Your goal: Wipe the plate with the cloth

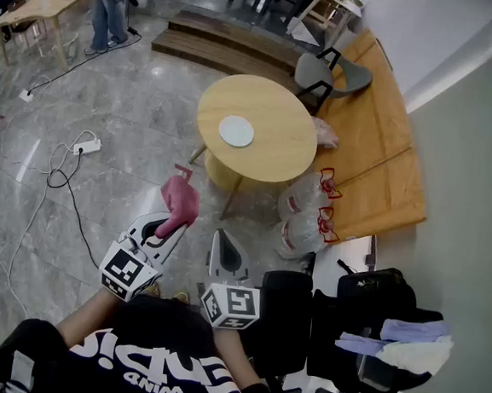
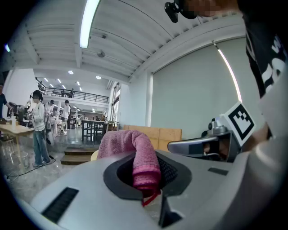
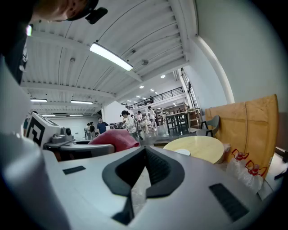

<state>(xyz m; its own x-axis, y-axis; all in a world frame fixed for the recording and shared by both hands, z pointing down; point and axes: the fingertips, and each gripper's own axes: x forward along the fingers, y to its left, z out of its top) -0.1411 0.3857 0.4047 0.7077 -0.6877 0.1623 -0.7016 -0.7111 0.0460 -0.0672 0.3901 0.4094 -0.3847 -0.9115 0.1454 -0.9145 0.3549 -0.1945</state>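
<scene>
A white plate (image 1: 236, 131) lies on the round wooden table (image 1: 275, 160), ahead of me across the floor. It shows small in the right gripper view as the plate (image 3: 183, 152) on the table (image 3: 198, 147). My left gripper (image 1: 173, 224) is shut on a pink cloth (image 1: 180, 201) that stands up out of its jaws; the cloth (image 2: 135, 152) fills the middle of the left gripper view. My right gripper (image 1: 227, 248) is shut with nothing in it, level beside the left one. Both are well short of the table.
A grey chair (image 1: 323, 74) stands behind the table, with wooden boards (image 1: 378, 152) to its right. Two tied plastic bags (image 1: 306, 214) sit by the table's foot. A power strip and cable (image 1: 74, 155) lie on the floor at left. Dark bags (image 1: 364, 317) are at my right.
</scene>
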